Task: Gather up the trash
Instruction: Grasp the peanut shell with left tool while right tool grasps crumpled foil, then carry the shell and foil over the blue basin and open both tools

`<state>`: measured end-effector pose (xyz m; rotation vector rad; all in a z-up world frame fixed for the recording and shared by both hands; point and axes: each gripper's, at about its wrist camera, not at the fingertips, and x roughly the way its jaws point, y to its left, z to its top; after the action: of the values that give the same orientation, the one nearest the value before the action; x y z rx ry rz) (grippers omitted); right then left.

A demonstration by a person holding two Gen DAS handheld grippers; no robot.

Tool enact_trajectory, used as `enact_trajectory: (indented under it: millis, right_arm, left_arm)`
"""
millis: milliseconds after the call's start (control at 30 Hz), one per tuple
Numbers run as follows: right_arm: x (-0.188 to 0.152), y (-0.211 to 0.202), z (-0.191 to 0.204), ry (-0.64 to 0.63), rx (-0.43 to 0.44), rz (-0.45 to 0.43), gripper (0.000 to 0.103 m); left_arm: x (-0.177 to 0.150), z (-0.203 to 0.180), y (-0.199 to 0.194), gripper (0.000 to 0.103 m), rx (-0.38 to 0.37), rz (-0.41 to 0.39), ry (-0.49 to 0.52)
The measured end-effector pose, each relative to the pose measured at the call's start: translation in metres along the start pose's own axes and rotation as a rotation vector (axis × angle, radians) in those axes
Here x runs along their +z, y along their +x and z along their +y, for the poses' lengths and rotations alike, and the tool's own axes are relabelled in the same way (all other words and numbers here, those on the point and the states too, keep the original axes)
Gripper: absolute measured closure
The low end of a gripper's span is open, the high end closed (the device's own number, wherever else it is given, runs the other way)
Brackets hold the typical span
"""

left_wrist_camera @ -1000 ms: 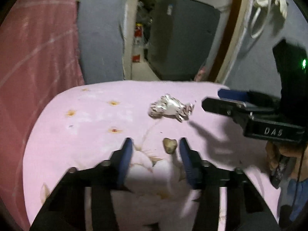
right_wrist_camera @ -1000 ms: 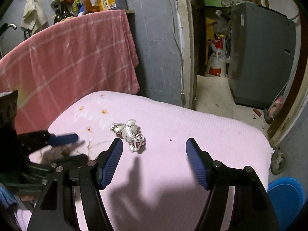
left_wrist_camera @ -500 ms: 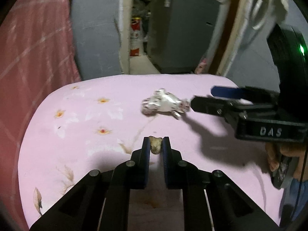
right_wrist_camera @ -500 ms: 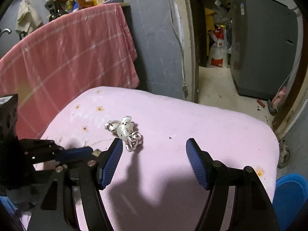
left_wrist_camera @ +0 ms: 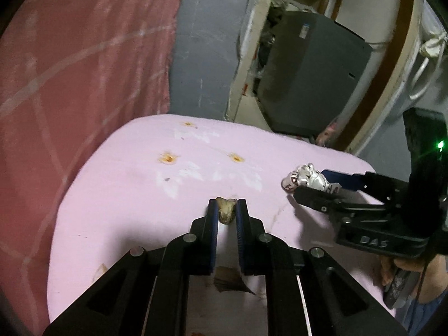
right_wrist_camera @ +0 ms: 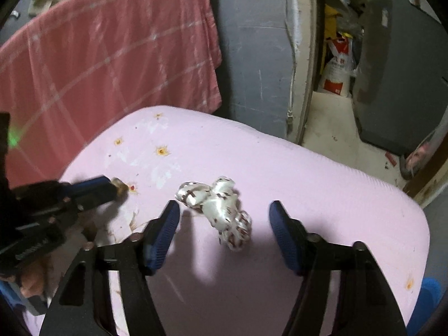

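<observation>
Wrapper (right_wrist_camera: 215,210) lies on cloth (right_wrist_camera: 308,184), right of scrap (right_wrist_camera: 119,184).

Small tan-brown scrap (left_wrist_camera: 225,211), lumpy, pinched between blue pads of left gripper (left_wrist_camera: 226,210), just above pink floral tabletop (left_wrist_camera: 126,184). Crumpled white wrapper (right_wrist_camera: 221,210) with dark red print, twisted and elongated, lying on tabletop near middle, between closing fingers of right gripper (right_wrist_camera: 224,222), untouched.

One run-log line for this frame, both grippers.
left gripper: shut on brown scrap | right gripper: closing around crumpled wrapper, pads not touching | surface: pink cloth
</observation>
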<state>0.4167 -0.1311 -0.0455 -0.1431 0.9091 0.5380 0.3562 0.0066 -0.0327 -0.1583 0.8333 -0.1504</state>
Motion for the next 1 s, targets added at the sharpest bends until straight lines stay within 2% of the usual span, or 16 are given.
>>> enact_trajectory:
  millis: [33, 67, 100, 167, 333, 500, 800, 1000]
  right_arm:
    - [0.000, 0.001, 0.001, -0.008, -0.008, 0.004, 0.054]
    - [-0.001, 0.002, 0.003, -0.016, -0.019, 0.007, 0.061]
    - [-0.002, 0.002, 0.004, -0.020, -0.025, 0.005, 0.073]
    - [-0.005, -0.003, 0.003, -0.014, -0.025, -0.010, 0.080]
    - [-0.012, -0.025, -0.003, 0.016, -0.018, -0.095, 0.081]
    - [-0.026, -0.065, -0.004, 0.043, -0.025, -0.225, 0.081]
    - [-0.062, -0.174, -0.006, 0.047, -0.151, -0.503, 0.081]
    - [-0.090, -0.237, -0.027, 0.081, -0.232, -0.600, 0.081]
  left_arm:
    - [0.000, 0.000, -0.002, 0.093, 0.007, -0.006, -0.003]
    - [0.000, 0.001, -0.004, 0.093, 0.012, -0.016, -0.006]
    - [0.000, 0.002, -0.007, 0.093, 0.013, -0.025, -0.007]
    - [0.000, 0.001, -0.013, 0.093, 0.015, -0.049, -0.009]
    - [0.001, -0.006, -0.030, 0.093, 0.010, -0.126, 0.016]
    - [-0.001, -0.027, -0.054, 0.093, -0.013, -0.215, 0.050]
    - [-0.007, -0.089, -0.105, 0.093, -0.110, -0.382, 0.126]
    - [-0.013, -0.148, -0.128, 0.093, -0.189, -0.461, 0.199]
